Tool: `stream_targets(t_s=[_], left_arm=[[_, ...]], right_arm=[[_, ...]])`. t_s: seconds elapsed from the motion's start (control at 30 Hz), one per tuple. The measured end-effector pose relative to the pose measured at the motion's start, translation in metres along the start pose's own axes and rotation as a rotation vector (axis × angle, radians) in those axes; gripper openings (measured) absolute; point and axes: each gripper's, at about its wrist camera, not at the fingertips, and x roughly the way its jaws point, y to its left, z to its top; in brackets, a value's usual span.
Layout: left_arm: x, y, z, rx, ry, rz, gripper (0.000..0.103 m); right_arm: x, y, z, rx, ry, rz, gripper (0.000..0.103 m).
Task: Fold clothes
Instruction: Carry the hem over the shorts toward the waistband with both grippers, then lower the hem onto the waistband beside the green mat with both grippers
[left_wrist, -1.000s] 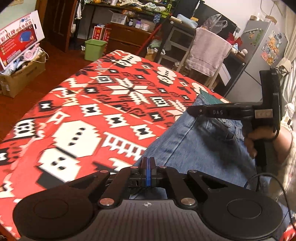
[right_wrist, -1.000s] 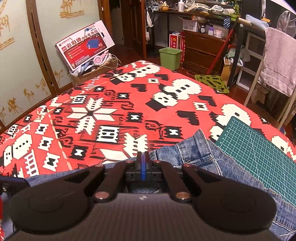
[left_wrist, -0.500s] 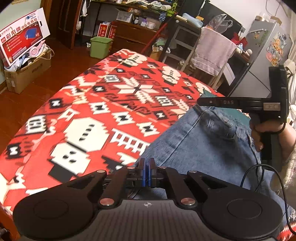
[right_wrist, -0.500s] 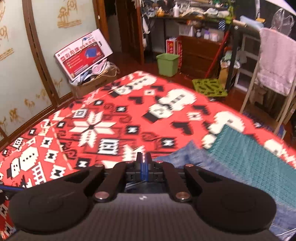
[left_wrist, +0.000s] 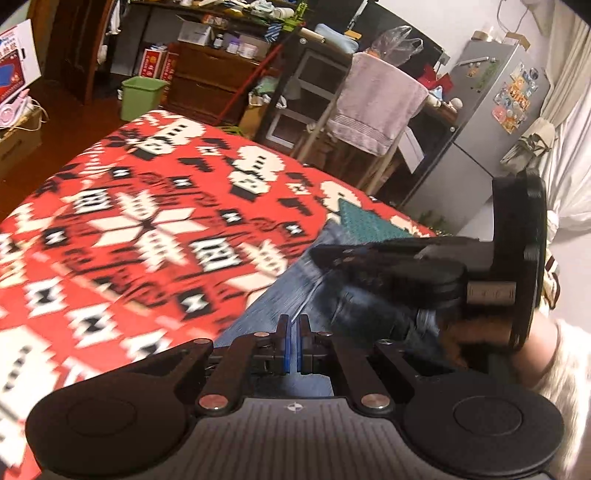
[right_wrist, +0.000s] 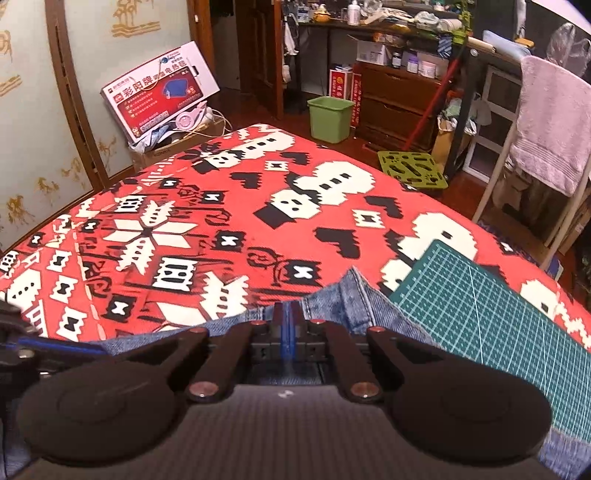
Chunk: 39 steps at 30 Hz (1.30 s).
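Blue jeans (left_wrist: 266, 314) lie on a red patterned blanket (left_wrist: 147, 229). My left gripper (left_wrist: 294, 332) is shut on the jeans, with only a thin slit between the blue pads. The right gripper (left_wrist: 321, 254) enters from the right in a person's hand (left_wrist: 454, 343), and denim hangs under its tip. In the right wrist view the right gripper (right_wrist: 290, 317) is shut on the jeans' edge (right_wrist: 354, 295), which rises around its tips. The left gripper (right_wrist: 74, 347) shows at that view's left edge.
A green cutting mat (right_wrist: 480, 314) lies on the blanket (right_wrist: 221, 206) under the jeans' right side. Beyond the far edge stand a green bin (right_wrist: 330, 118), a chair with a towel (right_wrist: 550, 122), a printed box (right_wrist: 159, 92) and a fridge (left_wrist: 491, 122).
Both grippers have risen and come closer together, with the denim drawn up between them. The slit between the left pads has grown slightly. The left wrist view is blurred by motion.
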Motion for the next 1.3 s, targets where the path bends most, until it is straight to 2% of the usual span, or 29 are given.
stream_targets(t_s=[0.1, 0.3, 0.47, 0.8, 0.93, 1.13, 1.3], left_arm=[[0.015, -0.006, 0.012, 0.002, -0.001, -0.011, 0.002], [0.050, -0.014, 0.029, 0.001, 0.014, -0.045, 0.002], [0.075, -0.019, 0.037, 0.018, 0.037, -0.023, 0.002], [0.092, -0.029, 0.054, 0.048, 0.042, -0.036, 0.002], [0.111, -0.030, 0.069, 0.033, 0.062, -0.057, 0.002], [0.133, -0.033, 0.082, 0.046, 0.093, -0.078, 0.000], [0.143, -0.042, 0.090, 0.081, 0.108, -0.059, 0.000]], right_arm=[[-0.003, -0.010, 0.006, 0.045, -0.005, 0.032, 0.001], [-0.003, -0.029, 0.005, 0.071, -0.011, 0.034, 0.002], [0.005, -0.047, 0.005, 0.166, -0.028, 0.077, 0.002], [-0.017, -0.076, 0.004, 0.211, -0.032, 0.049, 0.003], [-0.039, -0.095, -0.004, 0.248, -0.056, 0.044, 0.003], [-0.093, -0.139, -0.032, 0.295, -0.058, -0.054, 0.003], [-0.138, -0.184, -0.063, 0.350, -0.029, -0.174, 0.003]])
